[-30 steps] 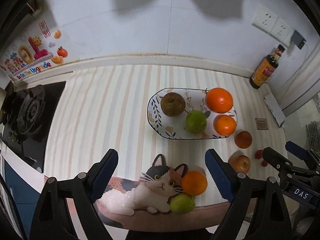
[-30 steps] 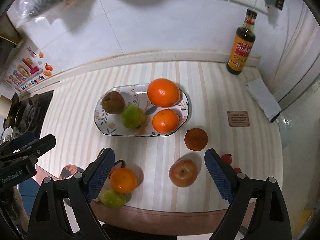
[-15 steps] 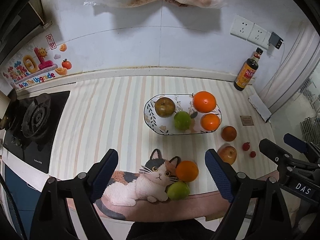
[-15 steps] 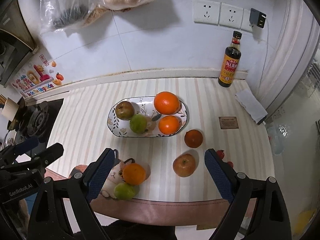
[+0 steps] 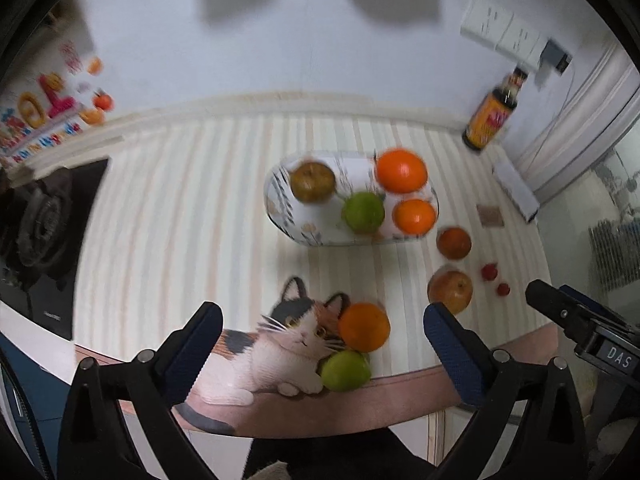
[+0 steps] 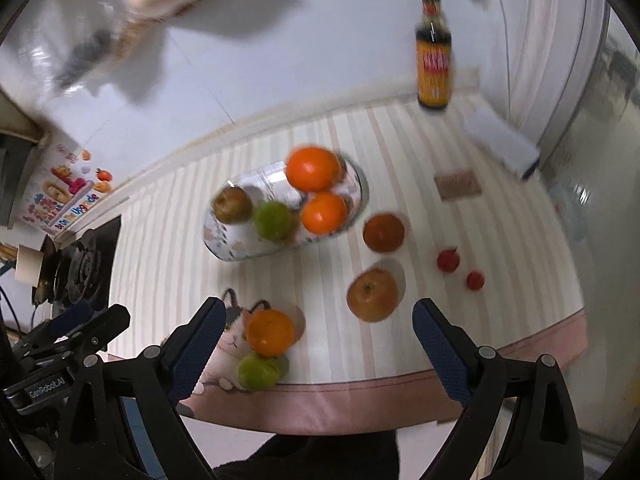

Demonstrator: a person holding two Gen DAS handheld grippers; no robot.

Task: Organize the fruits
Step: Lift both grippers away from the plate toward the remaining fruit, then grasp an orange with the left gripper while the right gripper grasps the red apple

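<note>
An oval patterned plate [image 5: 280, 212] [image 6: 218, 240] on the striped counter holds a brown pear, a green fruit and two oranges. Loose near the front edge lie an orange [image 5: 364, 327] [image 6: 269, 332] and a green fruit [image 5: 346, 370] [image 6: 258, 371] on a cat-print mat. To the right lie an apple [image 5: 450, 291] [image 6: 373, 295], a dark orange [image 5: 454, 242] [image 6: 383, 233] and two small red fruits [image 6: 448, 260]. My left gripper [image 5: 322, 344] and right gripper [image 6: 314, 340] are both open and empty, held above the front edge.
A sauce bottle [image 5: 490, 114] [image 6: 433, 66] stands at the back right by the wall. A white box [image 6: 502, 142] and a small brown card [image 6: 457, 185] lie at the right. A gas stove [image 5: 36, 216] is at the left.
Both views have shifted and blurred: after pulling back from the counter, both grippers have moved in closer again. The right view has tilted. No fruit has moved.
</note>
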